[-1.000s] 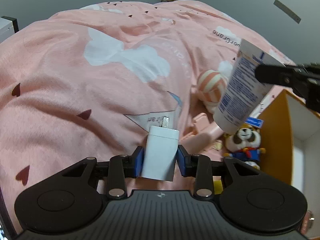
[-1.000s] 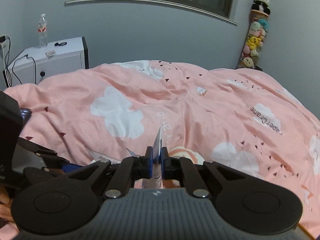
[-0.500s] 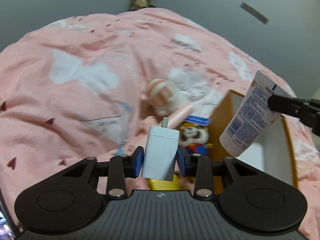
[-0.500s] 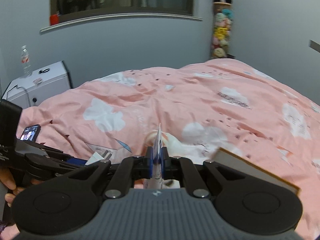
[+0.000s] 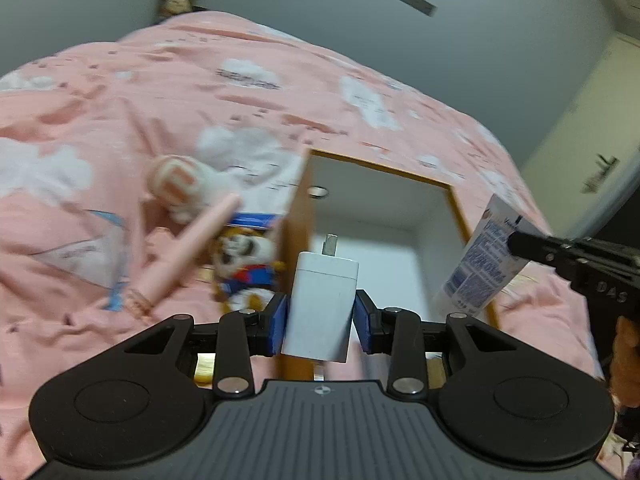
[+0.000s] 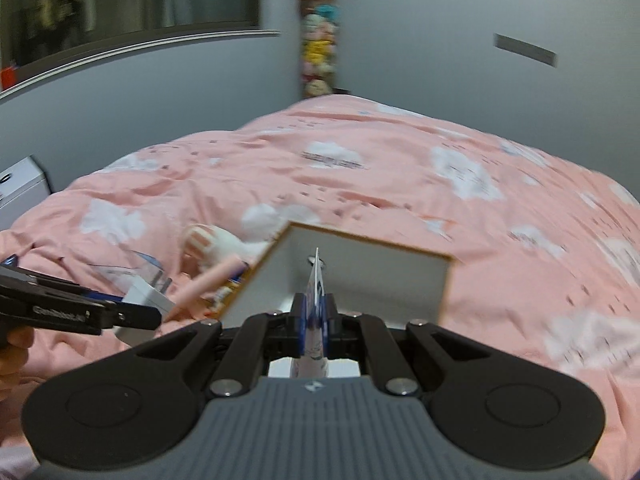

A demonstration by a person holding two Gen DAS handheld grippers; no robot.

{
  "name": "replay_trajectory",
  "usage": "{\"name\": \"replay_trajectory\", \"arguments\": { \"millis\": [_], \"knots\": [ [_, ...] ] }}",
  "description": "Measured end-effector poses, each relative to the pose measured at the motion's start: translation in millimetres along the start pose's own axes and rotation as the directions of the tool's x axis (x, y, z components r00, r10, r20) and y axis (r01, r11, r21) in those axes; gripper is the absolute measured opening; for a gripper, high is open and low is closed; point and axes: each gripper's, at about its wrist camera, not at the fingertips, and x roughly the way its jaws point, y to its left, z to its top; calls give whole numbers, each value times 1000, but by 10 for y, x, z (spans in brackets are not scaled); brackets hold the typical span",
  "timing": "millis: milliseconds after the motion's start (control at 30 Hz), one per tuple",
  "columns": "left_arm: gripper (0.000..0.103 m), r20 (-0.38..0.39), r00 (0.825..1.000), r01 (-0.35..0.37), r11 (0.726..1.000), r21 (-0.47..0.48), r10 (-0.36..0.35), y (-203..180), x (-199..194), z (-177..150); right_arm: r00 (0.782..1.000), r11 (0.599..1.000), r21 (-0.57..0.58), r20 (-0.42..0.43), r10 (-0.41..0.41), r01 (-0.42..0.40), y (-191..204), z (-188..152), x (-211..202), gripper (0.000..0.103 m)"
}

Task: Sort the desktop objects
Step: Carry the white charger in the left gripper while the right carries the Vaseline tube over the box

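Observation:
My left gripper (image 5: 321,322) is shut on a white plug charger (image 5: 323,304), its prong pointing forward over the near edge of an open box (image 5: 378,168) with orange rims and white inside. My right gripper (image 6: 315,322) is shut on the flat crimped end of a white and blue cream tube (image 6: 316,300), held above the same box (image 6: 372,240). In the left wrist view the tube (image 5: 478,268) hangs over the box's right wall from the right gripper (image 5: 516,242). In the right wrist view the left gripper (image 6: 156,316) holds the charger (image 6: 144,300) at the left.
Left of the box on the pink cloud-print duvet (image 5: 120,92) lie a pink wand-like stick (image 5: 188,248), a small dog plush (image 5: 246,264) and a striped pink and white plush (image 5: 180,180). A column of plush toys (image 6: 320,36) stands by the far wall. A white cabinet (image 6: 20,188) is at left.
Both grippers have swung right and a little upward across the bed, each still holding its object. The box, once at the right edge, now lies straight ahead under both.

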Motion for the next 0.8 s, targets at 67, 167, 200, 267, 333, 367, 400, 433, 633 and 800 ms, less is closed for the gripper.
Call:
{"name": "replay_trajectory", "arguments": {
  "millis": [67,167,200,267,333,367,400,433,633,800],
  "knots": [
    [41,-13,999,38,999,20,-37,-93,28,-22,999,999,32,-3,-32,32,-86,-88,-96,7],
    [41,-41,996,86,995,51,-84,-231,90,-48,997,995,73,-15,-71,72,-179,-212,-219,7],
    [41,-52,994,102,993,59,-99,-274,120,-55,996,992,84,-20,-89,90,-205,-257,-253,7],
    [40,-74,988,138,988,74,-132,-356,160,-80,993,988,101,-30,-113,116,-231,-343,-289,7],
    [41,-98,982,168,982,84,-159,-433,214,-104,991,984,116,-45,-128,133,-245,-432,-301,7],
    [41,-111,979,181,979,89,-171,-466,243,-116,989,984,112,-50,-136,141,-238,-467,-293,7],
    [41,-122,976,190,977,92,-179,-492,267,-127,989,984,105,-54,-140,145,-226,-497,-283,7],
    [41,-130,975,195,976,95,-182,-513,285,-140,988,984,100,-56,-141,146,-218,-524,-284,7],
    [40,-155,973,190,977,101,-173,-556,334,-197,980,982,-8,-62,-187,187,-73,-613,-218,7],
    [40,-168,970,193,976,99,-175,-568,358,-203,960,950,-182,-70,-271,255,201,-689,-133,7]
  ]
}}
